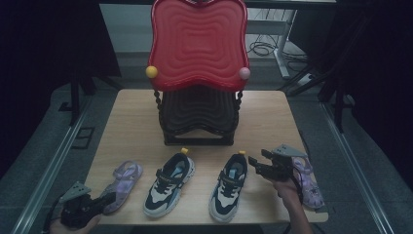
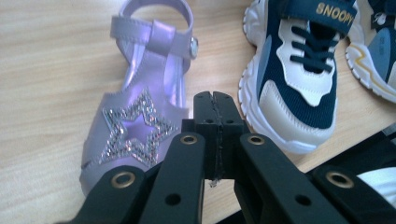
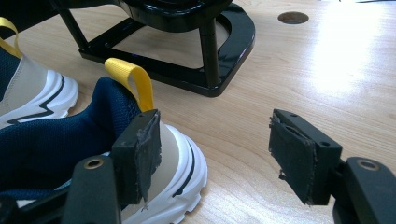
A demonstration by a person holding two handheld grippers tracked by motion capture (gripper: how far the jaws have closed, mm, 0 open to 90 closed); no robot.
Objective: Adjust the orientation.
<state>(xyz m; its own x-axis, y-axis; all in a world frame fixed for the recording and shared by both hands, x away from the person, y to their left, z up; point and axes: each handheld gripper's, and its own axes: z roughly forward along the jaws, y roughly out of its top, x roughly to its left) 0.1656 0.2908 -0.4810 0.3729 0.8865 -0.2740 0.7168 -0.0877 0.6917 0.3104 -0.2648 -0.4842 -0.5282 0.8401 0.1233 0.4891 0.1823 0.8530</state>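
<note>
Two navy and white sneakers stand side by side near the table's front edge, the left sneaker [image 1: 168, 184] [image 2: 299, 70] and the right sneaker [image 1: 229, 185] [image 3: 70, 154], each with a yellow heel loop. A purple sandal [image 1: 122, 183] [image 2: 140, 116] with a glitter star lies left of them. Another purple sandal [image 1: 308, 181] lies at the right edge. My left gripper [image 1: 108, 200] [image 2: 214, 100] is shut and empty, its tips over the left sandal's toe. My right gripper [image 1: 257, 163] [image 3: 212, 149] stands open just right of the right sneaker's heel, holding nothing.
A black shoe rack [image 1: 198, 117] [image 3: 187, 70] with a red wavy top [image 1: 198, 41] stands at the table's middle back. A round hole [image 3: 293, 17] pierces the wooden table [image 1: 131, 117]. Bare wood lies to either side of the rack.
</note>
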